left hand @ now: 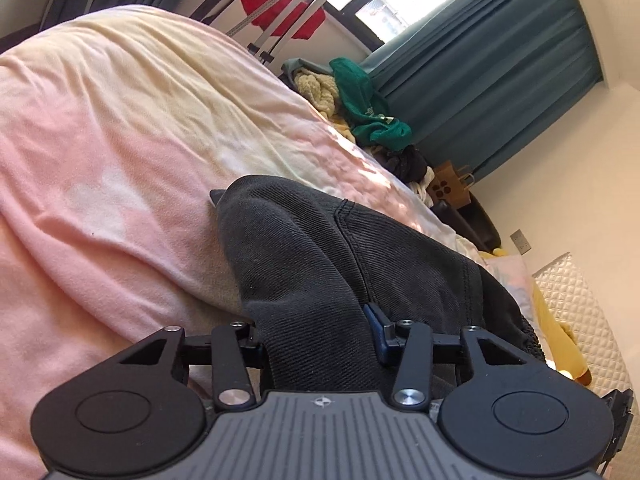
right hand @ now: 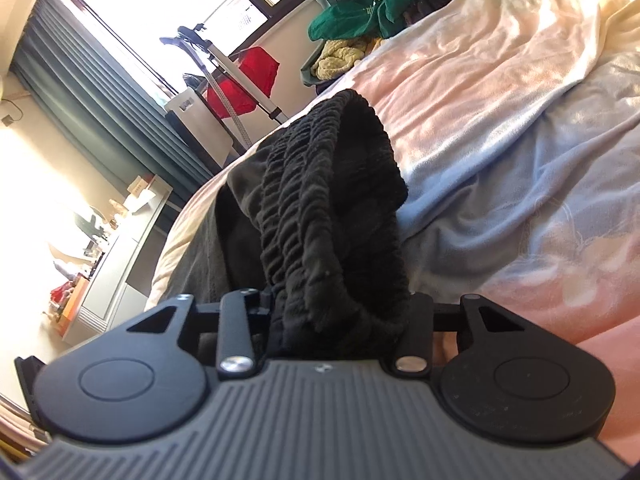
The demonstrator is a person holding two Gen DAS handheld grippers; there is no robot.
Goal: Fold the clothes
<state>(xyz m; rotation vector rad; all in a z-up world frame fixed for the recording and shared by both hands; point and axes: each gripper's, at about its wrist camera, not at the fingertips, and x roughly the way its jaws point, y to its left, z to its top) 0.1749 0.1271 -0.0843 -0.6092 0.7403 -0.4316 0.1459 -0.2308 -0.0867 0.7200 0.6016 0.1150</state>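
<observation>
Left gripper (left hand: 320, 344) clamps the dark trousers (left hand: 320, 248); right gripper (right hand: 340, 320) pinches their waistband (right hand: 328, 208) (elastic, ribbed) — both half-closed.

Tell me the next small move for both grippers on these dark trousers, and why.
Probably lift both together and draw the trousers taut over the bed. The left gripper has fabric bunched between its jaws, the right gripper has the waistband, and the cloth between sags in folds.

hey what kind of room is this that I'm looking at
Most likely a bedroom in a home. A bed with a pink and cream cover fills the view, teal curtains hang by a bright window, and loose clothes are piled at the bed's far edge.
</observation>
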